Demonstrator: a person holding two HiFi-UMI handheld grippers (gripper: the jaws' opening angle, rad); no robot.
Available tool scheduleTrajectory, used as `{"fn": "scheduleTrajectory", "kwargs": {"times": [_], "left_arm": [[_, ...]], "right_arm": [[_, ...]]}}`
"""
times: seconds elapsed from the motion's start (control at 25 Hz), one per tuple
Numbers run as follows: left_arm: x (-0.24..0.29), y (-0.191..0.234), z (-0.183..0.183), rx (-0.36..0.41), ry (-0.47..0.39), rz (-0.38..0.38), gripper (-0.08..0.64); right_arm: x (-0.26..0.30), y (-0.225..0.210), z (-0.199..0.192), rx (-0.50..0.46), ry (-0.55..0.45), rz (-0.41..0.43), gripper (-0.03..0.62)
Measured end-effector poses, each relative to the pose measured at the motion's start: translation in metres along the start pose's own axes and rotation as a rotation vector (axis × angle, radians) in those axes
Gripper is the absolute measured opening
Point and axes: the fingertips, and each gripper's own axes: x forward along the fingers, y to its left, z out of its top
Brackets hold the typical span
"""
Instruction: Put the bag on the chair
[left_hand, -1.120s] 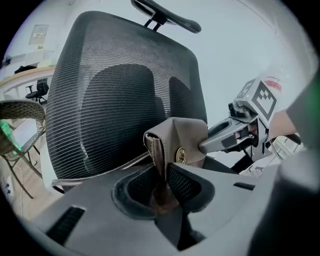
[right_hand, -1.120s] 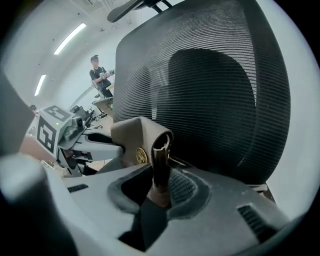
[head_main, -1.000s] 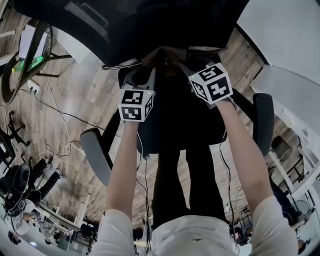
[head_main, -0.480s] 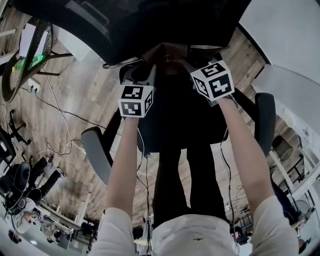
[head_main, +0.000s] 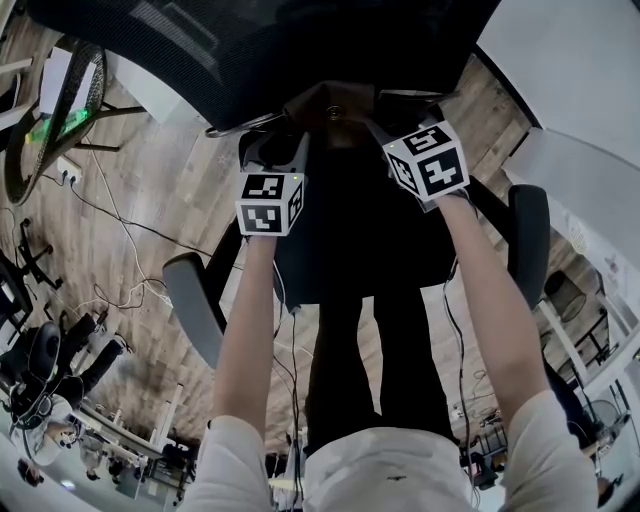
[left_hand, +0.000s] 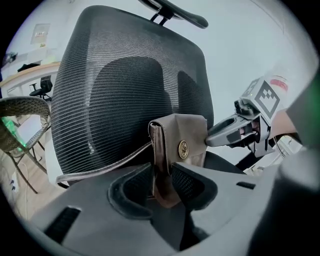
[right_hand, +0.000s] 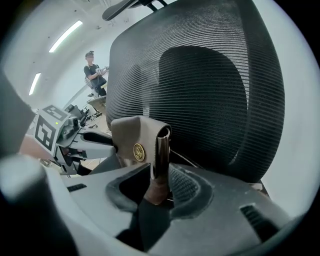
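A small brown bag (left_hand: 180, 135) with a gold emblem stands upright on the black chair's seat (head_main: 350, 240), against the mesh back (left_hand: 125, 85). Its strap (left_hand: 105, 167) trails off to the left. My left gripper (left_hand: 162, 189) has the bag's near edge between its jaws. My right gripper (right_hand: 160, 187) straddles the opposite edge of the bag (right_hand: 137, 137). Both pairs of jaws have just been opening, and a gap shows beside the bag, so neither presses on it. From the head view, the left gripper (head_main: 283, 150) and the right gripper (head_main: 385, 125) flank the bag (head_main: 335, 103).
Two chair armrests (head_main: 195, 310) (head_main: 527, 240) stick out on either side of the seat. Cables run over the wooden floor (head_main: 130, 220). A white table (head_main: 570, 60) stands at the upper right, and a wicker chair (head_main: 60, 110) at the left. A person (right_hand: 95, 75) stands far behind.
Both grippers' jaws have spread wider around the bag. The hands have stayed almost where they were, and the bag still rests against the chair back.
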Motion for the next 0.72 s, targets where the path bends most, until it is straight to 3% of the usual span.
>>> {"fn": "scheduleTrajectory", "kwargs": {"times": [0.72], "left_arm": [[-0.034, -0.014, 0.012, -0.084, -0.035, -0.016, 0.132]], "right_arm": [[-0.031, 0.014, 0.001, 0.006, -0.016, -0.036, 0.129]]}}
